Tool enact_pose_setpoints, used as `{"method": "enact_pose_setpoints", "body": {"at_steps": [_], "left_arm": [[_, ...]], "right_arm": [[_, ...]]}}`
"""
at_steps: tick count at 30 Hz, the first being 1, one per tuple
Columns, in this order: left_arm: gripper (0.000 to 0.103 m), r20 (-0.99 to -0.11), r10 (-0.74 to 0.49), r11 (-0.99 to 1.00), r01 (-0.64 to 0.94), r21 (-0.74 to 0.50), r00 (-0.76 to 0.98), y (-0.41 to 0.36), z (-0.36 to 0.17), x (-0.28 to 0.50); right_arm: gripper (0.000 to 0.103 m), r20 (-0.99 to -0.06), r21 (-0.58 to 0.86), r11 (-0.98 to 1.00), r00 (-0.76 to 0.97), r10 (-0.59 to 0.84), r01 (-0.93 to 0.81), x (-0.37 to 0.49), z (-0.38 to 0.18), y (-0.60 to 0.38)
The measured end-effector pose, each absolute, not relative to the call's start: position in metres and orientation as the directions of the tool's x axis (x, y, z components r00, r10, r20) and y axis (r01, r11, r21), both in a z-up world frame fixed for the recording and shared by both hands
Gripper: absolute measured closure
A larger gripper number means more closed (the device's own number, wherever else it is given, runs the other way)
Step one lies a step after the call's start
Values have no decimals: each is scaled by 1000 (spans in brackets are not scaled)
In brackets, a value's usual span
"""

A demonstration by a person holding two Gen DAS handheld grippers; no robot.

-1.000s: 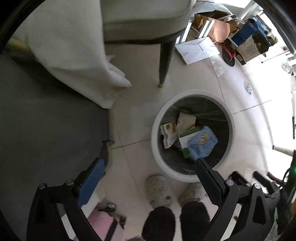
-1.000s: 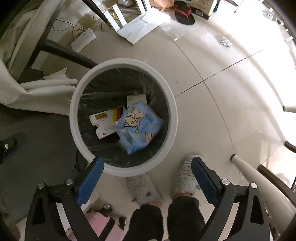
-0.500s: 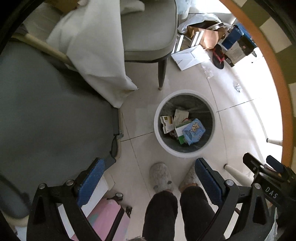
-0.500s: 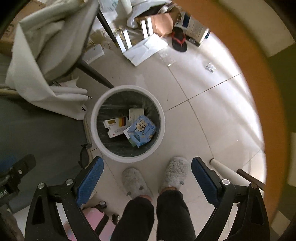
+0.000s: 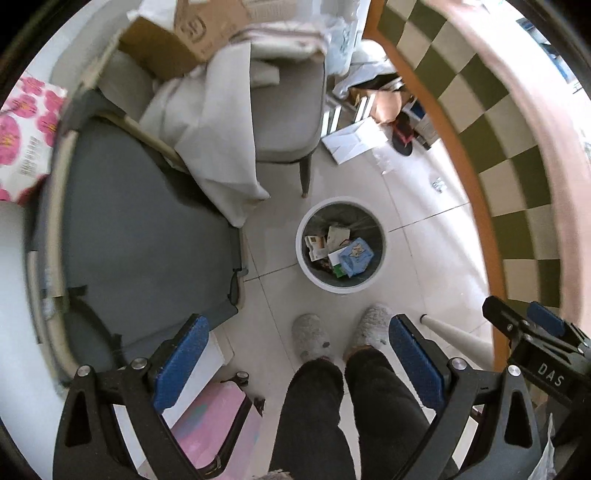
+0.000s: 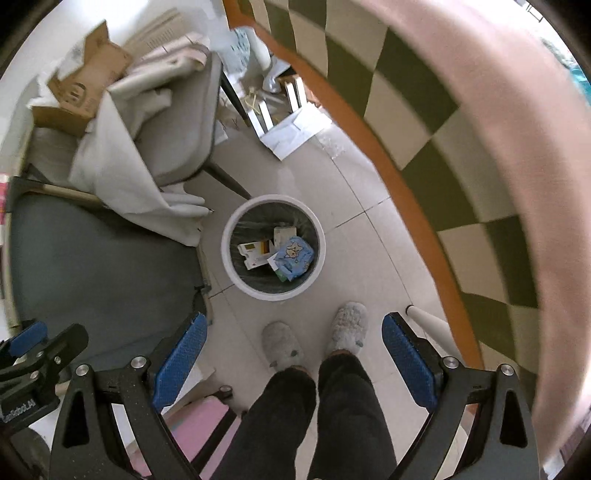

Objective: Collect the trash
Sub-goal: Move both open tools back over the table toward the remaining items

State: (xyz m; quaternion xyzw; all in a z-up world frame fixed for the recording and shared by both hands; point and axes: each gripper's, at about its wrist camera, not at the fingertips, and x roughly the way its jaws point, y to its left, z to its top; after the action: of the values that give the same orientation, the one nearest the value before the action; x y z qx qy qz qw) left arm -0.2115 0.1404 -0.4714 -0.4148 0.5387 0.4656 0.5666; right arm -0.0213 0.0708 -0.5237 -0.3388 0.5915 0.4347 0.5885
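Observation:
A round white trash bin (image 5: 306, 271) (image 6: 228, 266) with a dark liner stands on the tiled floor, far below both grippers. Inside lie a blue printed packet (image 5: 355, 255) (image 6: 294, 256) and several small cartons (image 5: 315, 246) (image 6: 255, 254). My left gripper (image 5: 297, 349) is open, with nothing between its blue pads. The right gripper (image 6: 294, 341) is open and empty too. Its dark body also shows at the right edge of the left wrist view. Both look straight down from high above.
A person's dark trouser legs and grey slippers (image 5: 310, 338) (image 6: 282, 343) stand just before the bin. A round table edge with a checked cloth (image 5: 517, 155) (image 6: 443, 147) curves along the right. A grey chair with white cloth (image 5: 284, 107), a cardboard box (image 5: 188, 33), scattered papers (image 5: 352, 140) and a pink case (image 5: 214, 424) surround it.
Both grippers have risen well away from the bin, which now looks much smaller. The table edge with its checked cloth has come into view. The fingers stay open.

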Motion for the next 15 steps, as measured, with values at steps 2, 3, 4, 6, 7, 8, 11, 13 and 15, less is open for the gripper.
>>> {"method": "enact_pose_setpoints", "body": {"at_steps": [2,3,4,6,7,8,11,13,15], "left_arm": [[3,-995,98,226,-974,32,-10,137,-448,-210],[3,-994,106,228,-973,38,-13,136,-436,-209],[3,-993,119,233,-972,40,-13,134,-423,-208],[3,-987,161,252,-967,40,1,131,-395,-202],[3,-982,189,269,-962,43,9,131,-380,-197],[3,-976,220,285,-957,53,11,131,-366,-190],[3,-951,310,329,-941,84,23,136,-330,-164],[3,-936,350,358,-929,96,38,141,-311,-136],[1,-925,374,398,-912,100,62,145,-298,-105]], "right_arm": [[6,-987,136,395,-92,128,-909,-21,-501,65],[6,-985,147,398,-99,139,-906,-20,-489,62],[6,-981,168,405,-114,154,-899,-18,-475,59],[6,-972,211,423,-144,184,-881,-12,-449,53],[6,-966,235,437,-158,206,-868,-6,-432,49],[6,-961,250,445,-164,224,-860,-1,-420,47],[6,-944,289,477,-164,287,-830,23,-380,40],[6,-937,302,500,-157,311,-811,45,-360,36],[6,-935,307,524,-149,322,-794,74,-343,33]]}}
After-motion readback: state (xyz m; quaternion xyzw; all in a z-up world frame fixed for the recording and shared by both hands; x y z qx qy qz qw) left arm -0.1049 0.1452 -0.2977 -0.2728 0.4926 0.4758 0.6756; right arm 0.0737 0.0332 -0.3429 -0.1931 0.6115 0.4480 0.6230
